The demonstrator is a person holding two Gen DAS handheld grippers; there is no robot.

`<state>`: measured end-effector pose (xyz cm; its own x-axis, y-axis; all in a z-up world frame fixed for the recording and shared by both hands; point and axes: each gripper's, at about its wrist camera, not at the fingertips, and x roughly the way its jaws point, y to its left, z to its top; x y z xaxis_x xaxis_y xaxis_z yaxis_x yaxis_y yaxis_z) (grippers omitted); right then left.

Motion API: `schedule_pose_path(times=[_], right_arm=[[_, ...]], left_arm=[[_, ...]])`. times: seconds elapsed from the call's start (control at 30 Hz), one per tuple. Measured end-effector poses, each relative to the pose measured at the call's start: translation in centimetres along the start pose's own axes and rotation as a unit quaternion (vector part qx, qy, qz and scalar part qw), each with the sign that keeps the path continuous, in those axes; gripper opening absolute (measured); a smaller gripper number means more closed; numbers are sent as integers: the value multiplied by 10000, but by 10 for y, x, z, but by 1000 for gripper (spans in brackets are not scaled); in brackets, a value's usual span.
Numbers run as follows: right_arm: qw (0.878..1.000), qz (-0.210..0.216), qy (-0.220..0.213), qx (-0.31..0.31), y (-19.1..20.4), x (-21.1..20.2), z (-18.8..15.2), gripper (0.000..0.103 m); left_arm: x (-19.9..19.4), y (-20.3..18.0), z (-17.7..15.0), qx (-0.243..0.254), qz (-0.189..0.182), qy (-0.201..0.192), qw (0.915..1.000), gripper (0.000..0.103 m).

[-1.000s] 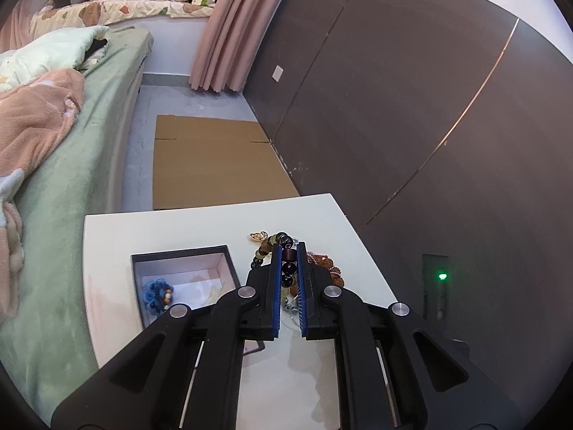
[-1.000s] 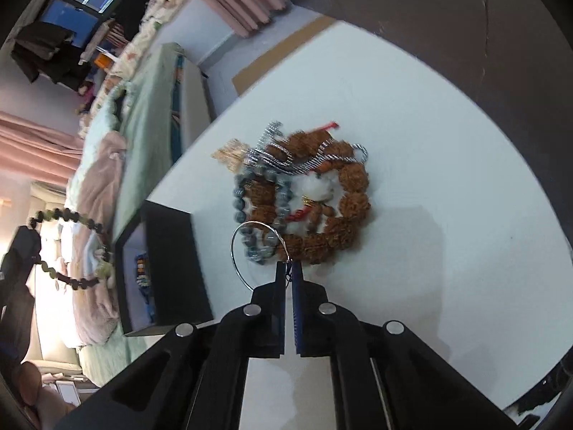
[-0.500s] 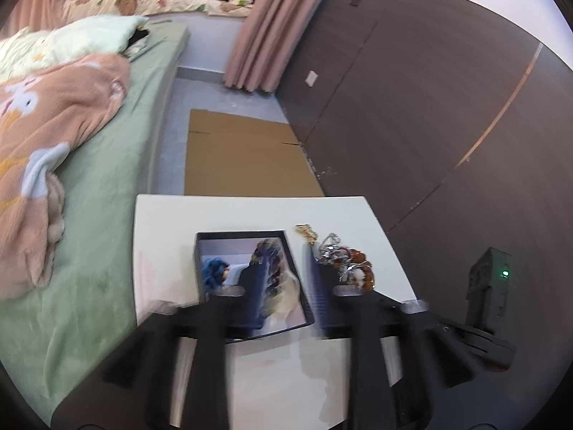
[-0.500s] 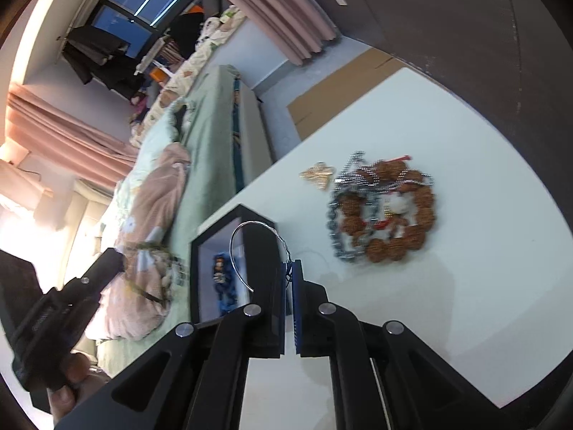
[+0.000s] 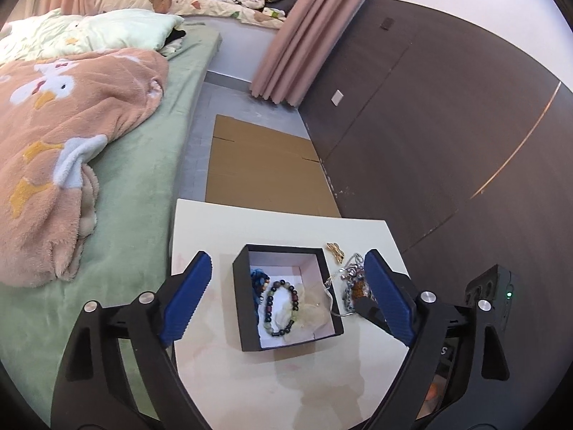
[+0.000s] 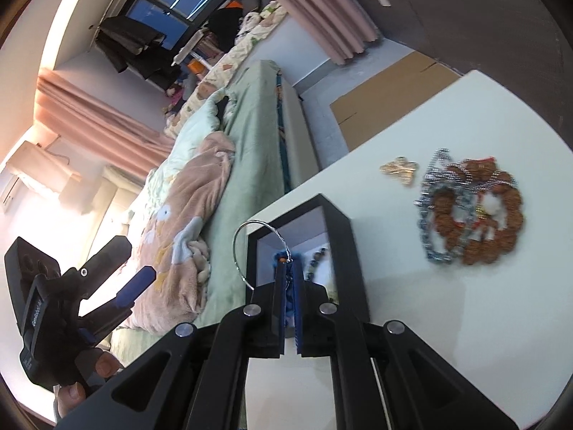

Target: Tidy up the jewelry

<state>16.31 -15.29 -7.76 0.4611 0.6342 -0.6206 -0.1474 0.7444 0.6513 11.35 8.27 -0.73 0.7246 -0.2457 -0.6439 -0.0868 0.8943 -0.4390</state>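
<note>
Bracelet [image 5: 281, 306] lies boxed (left tongs [image 5: 290, 299] opening, empty).

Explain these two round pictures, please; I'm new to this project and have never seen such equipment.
A person holds two hand-held grippers, each with a fisheye camera looking along its fingers. The left gripper, jaws opening, has nothing between them; it hovers over the open black jewelry box on the white table, with a dark beaded bracelet inside. The right gripper, jaws starting to part, has a thin silver wire hoop at its tips above the box. A brown-and-silver bracelet pile and gold butterfly ornament remain on the table.
</note>
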Motion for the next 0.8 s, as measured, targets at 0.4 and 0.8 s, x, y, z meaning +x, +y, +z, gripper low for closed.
schedule_pose_path(times=[0.4, 0.8], right_arm=[[9977, -408, -510, 175, -19, -40, 6, 77], [9893, -1067, -547, 828, -77, -83, 13, 88]], left_arm=[[6, -4, -1, 105, 17, 52, 9999, 91], [33, -48, -20, 573, -53, 324, 9978, 91]])
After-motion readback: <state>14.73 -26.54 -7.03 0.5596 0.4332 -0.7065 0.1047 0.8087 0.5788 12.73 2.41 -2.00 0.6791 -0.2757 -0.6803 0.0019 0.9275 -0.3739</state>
